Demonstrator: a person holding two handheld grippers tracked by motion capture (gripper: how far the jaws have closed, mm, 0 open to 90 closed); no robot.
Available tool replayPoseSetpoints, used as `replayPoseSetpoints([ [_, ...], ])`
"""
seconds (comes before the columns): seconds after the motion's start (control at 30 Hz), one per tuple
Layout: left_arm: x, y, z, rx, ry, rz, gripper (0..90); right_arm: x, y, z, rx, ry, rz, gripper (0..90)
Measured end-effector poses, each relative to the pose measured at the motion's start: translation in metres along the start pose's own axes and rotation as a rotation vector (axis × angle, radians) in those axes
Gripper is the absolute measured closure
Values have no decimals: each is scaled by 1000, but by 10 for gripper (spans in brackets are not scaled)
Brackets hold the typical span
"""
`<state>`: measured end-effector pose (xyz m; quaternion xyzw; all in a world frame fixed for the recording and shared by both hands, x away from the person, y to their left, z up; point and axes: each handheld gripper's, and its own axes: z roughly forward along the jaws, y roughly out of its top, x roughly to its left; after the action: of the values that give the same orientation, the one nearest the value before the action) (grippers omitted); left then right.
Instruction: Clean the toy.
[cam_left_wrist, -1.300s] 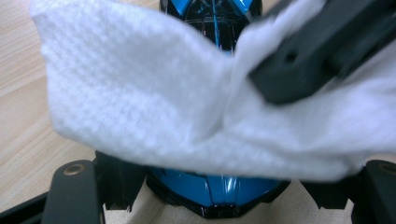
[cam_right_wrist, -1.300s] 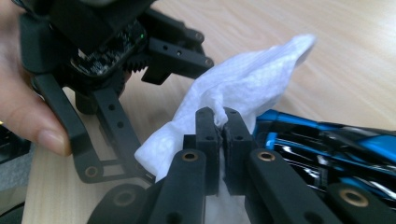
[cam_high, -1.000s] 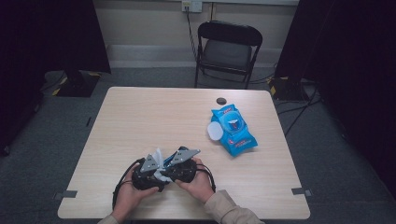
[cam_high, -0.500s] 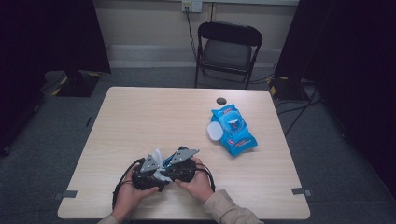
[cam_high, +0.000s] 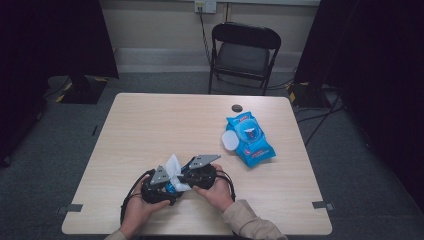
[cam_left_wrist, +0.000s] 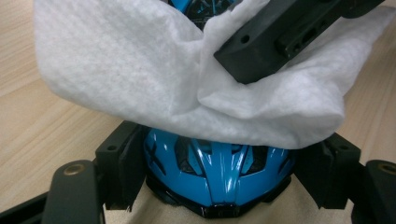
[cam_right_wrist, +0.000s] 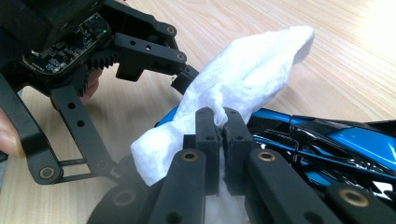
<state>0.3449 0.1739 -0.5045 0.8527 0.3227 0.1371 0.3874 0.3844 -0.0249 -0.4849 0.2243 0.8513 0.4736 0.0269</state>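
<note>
My table (cam_high: 150, 125) was a pale wood-grain top, seen whole in the high view, standing on grey carpet. Right of its centre lay a blue wipes pack (cam_high: 250, 141), tilted, its white lid (cam_high: 230, 140) flipped open to the left and flat on the wood. Just above the pack, near the far edge, sat a small dark round cap (cam_high: 236, 108). At the lower middle of the frame my hands rested at the near edge. Tape marks (cam_high: 322, 205) showed at the two near corners.
</note>
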Motion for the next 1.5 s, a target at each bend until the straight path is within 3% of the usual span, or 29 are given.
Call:
replayPoseSetpoints([
  [0.5, 0, 0, 0, 1, 0, 1, 256, -5, 1, -7, -17, -34, 3, 877],
  [0.73, 0, 0, 0, 0, 0, 1, 256, -14, 3, -13, -28, -91, 26, 877],
  [1.03, 0, 0, 0, -1, 0, -1, 256, -35, -4, -25, -31, -173, 50, 877],
  [1.5, 0, 0, 0, 0, 1, -2, 255, -41, -6, -35, -44, -195, 59, 877],
])
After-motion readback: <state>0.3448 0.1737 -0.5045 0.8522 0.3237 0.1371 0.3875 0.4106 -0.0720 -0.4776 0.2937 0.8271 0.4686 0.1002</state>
